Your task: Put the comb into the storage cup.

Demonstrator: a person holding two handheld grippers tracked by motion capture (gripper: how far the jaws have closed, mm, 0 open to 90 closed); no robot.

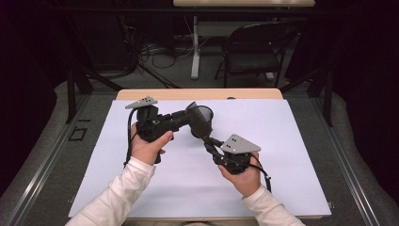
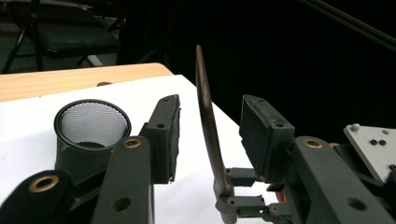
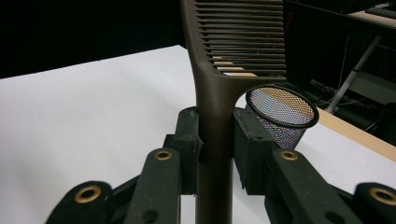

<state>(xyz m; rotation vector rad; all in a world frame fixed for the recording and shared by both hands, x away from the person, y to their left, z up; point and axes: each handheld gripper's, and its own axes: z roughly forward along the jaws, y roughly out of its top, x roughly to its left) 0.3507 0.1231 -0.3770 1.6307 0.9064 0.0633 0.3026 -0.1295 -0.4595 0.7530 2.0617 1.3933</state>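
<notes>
Passing the comb (image 3: 219, 93) between grippers is the step we judge to be in hand: the right gripper (image 3: 215, 140) has its fingers pinching the smooth brown plastic handle, holding the comb upright above the counter (image 1: 188, 179) just beside the cup (image 1: 203, 115). The left gripper (image 2: 210, 135) has its fingers spread either side of the thin, slightly curved blade, not yet touching. Next we expect the left must close squarely on the flat toothed part before the right lets go, then carry the comb to the round black wire-mesh cup.
</notes>
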